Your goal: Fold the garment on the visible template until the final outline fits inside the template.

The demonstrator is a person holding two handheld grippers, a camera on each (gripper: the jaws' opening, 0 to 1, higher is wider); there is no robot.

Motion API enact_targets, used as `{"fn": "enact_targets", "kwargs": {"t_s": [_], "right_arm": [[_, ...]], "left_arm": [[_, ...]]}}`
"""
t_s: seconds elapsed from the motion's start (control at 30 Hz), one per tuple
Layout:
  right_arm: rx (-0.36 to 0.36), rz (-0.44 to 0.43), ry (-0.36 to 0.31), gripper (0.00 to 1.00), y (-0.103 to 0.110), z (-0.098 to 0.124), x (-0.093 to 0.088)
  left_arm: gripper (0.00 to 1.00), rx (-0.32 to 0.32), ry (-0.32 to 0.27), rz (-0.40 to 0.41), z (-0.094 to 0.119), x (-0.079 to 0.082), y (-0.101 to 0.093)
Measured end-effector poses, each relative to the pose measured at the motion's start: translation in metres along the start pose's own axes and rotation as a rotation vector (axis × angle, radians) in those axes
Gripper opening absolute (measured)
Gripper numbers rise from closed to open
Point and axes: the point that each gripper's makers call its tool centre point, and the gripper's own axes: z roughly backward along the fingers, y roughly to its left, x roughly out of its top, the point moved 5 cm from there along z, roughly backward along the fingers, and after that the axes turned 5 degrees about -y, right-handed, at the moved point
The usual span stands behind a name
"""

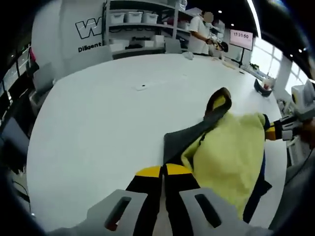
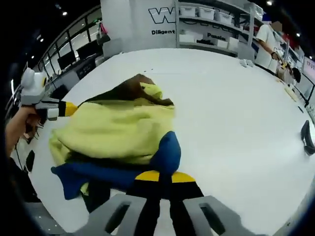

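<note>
L gripper: black jaws w/ yellow tips pressed together, clenched on the near grey edge of the soft yellow fleece-looking garment with grey, brown and blue parts. Cloth rises straight out of the tips, so it's pinched, not just touched.

R gripper: same yellow-tipped jaws, closed on a blue fold of the garment at its near edge; blue part bulges up right above the tips.

Each gripper also shows in the other's view, at the garment's far edge: R at the right rim of the left gripper view, L at the left of the right gripper view, held by a person's hand.

Garment is bunched in a loose heap on the wide white round-edged table, between the two grippers. No template outline can be made out under or around it; prob. covered or too faint.

Handling, by my read: light, floppy, thick pile. Will sag and drag on the table, not slip much. Layers can separate, so pinch thru hem or seam edges, not mid-panel. Best hold = opposite corners/hems, lift and spread flat first, then fold.

Beyond: shelves w/ white bins, a person standing by them.
</note>
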Motion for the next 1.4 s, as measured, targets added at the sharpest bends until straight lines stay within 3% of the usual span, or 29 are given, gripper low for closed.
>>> {"fn": "enact_targets", "kwargs": {"t_s": [0.07, 0.37, 0.63, 0.8, 0.83, 0.9, 1.0, 1.1, 1.17, 1.4], "right_arm": [[-0.019, 0.060, 0.001, 0.00, -0.009, 0.002, 0.004], [-0.109, 0.106, -0.006, 0.00, -0.051, 0.006, 0.017], [-0.126, 0.186, -0.025, 0.00, -0.074, 0.002, 0.036], [-0.099, 0.294, -0.085, 0.00, -0.077, -0.006, 0.064], [-0.060, 0.252, -0.097, 0.00, -0.074, -0.010, 0.066], [-0.049, 0.177, -0.110, 0.00, -0.074, -0.012, 0.068], [-0.022, 0.079, -0.169, 0.03, -0.071, -0.010, 0.072], [-0.001, 0.025, -0.169, 0.16, -0.068, -0.008, 0.068], [0.016, -0.045, -0.128, 0.28, -0.063, -0.008, 0.054], [0.037, -0.121, -0.080, 0.39, -0.046, -0.009, 0.018]], "left_arm": [[0.01, 0.019, 0.008, 0.004, 0.007, -0.003, 0.004], [0.01, 0.104, 0.003, 0.026, 0.042, -0.004, 0.022], [0.01, 0.152, -0.002, 0.043, 0.056, -0.003, 0.035], [0.01, 0.179, -0.036, 0.014, 0.063, 0.007, 0.036], [0.02, 0.180, -0.039, 0.022, 0.061, 0.007, 0.037], [0.04, 0.204, -0.034, 0.021, 0.060, 0.006, 0.038], [0.19, 0.203, -0.054, 0.086, 0.059, 0.001, 0.034], [0.32, 0.191, -0.038, 0.132, 0.059, -0.008, 0.027], [0.33, 0.191, -0.033, 0.156, 0.059, -0.015, 0.021], [0.40, 0.178, -0.029, 0.249, 0.060, -0.039, 0.001]]}}
